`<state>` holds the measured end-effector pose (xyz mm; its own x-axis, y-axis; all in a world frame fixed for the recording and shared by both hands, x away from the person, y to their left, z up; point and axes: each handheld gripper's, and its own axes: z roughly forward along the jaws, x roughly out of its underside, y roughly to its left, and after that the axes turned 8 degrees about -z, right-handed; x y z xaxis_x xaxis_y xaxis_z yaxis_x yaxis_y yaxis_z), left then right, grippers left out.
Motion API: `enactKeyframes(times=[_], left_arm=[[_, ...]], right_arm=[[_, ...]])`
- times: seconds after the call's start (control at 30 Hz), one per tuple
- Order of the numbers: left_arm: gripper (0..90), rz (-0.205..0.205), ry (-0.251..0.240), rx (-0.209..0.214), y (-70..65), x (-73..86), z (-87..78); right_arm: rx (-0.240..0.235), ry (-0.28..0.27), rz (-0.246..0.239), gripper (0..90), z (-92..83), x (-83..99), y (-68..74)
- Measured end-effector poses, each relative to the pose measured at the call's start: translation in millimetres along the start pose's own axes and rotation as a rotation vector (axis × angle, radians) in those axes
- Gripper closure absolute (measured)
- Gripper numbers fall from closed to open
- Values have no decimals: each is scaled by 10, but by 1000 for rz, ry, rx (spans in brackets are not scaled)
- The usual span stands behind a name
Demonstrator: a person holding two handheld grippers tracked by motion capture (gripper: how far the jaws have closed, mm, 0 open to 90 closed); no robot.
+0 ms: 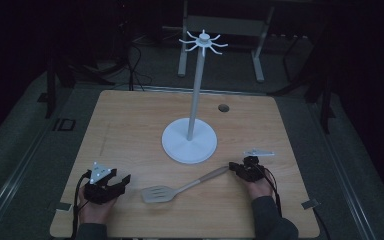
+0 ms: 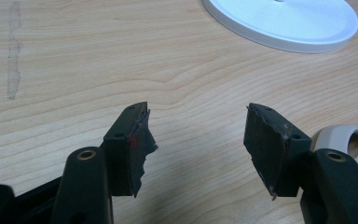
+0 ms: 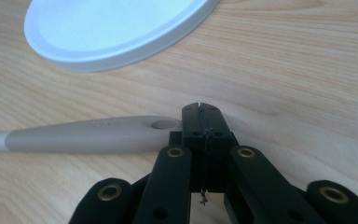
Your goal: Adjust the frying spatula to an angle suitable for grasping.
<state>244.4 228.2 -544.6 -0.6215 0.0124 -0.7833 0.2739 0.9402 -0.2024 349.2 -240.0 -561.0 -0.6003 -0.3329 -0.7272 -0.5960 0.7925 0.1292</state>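
The slotted spatula lies flat on the near tabletop, handle toward the right gripper, whose jaws seem pressed together beside its hanging hole, gripping nothing; the left gripper gapes empty, perhaps awaiting the hook stand.

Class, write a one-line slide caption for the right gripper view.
Closed right hand-held gripper beside the grey spatula handle, near the white round stand base.
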Motion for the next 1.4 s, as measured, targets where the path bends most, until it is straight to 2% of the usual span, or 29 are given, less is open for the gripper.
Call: enactKeyframes(times=[0.17, 0.27, 0.4, 0.53, 0.6, 0.67, 0.8, 0.93, 1.0, 1.23, 1.4], left_arm=[[404, 23, 8, 14, -52, -11, 14], [403, 25, 10, 16, -64, -13, 18], [401, 23, 11, 18, -57, -12, 21], [401, 23, 10, 15, -56, -10, 18], [401, 24, 11, 14, -52, -10, 16], [401, 23, 10, 13, -56, -8, 15], [402, 16, 16, 27, -61, -16, 17], [406, 27, 23, 45, -104, -66, 22], [410, 37, 37, 48, -140, -97, 36], [423, 71, 65, 81, -282, -205, 54], [401, 109, 101, 92, -351, -299, 118]], right_arm=[[-19, -5, 30, 900, 85, -65, -7], [-42, 0, 59, 900, 154, -125, -7], [-63, 6, 71, 900, 257, -217, 25], [-119, -22, 105, 888, 316, -288, 66], [-125, -31, 101, 888, 333, -326, 113], [-105, -26, 72, 887, 351, -363, 157], [-109, -31, 65, 865, 345, -383, 162], [-78, -19, 27, 826, 266, -363, 155], [-73, -20, 26, 817, 241, -355, 149], [19, -11, -61, 717, -113, -178, 77], [39, -13, -79, 654, -367, -34, -13]])
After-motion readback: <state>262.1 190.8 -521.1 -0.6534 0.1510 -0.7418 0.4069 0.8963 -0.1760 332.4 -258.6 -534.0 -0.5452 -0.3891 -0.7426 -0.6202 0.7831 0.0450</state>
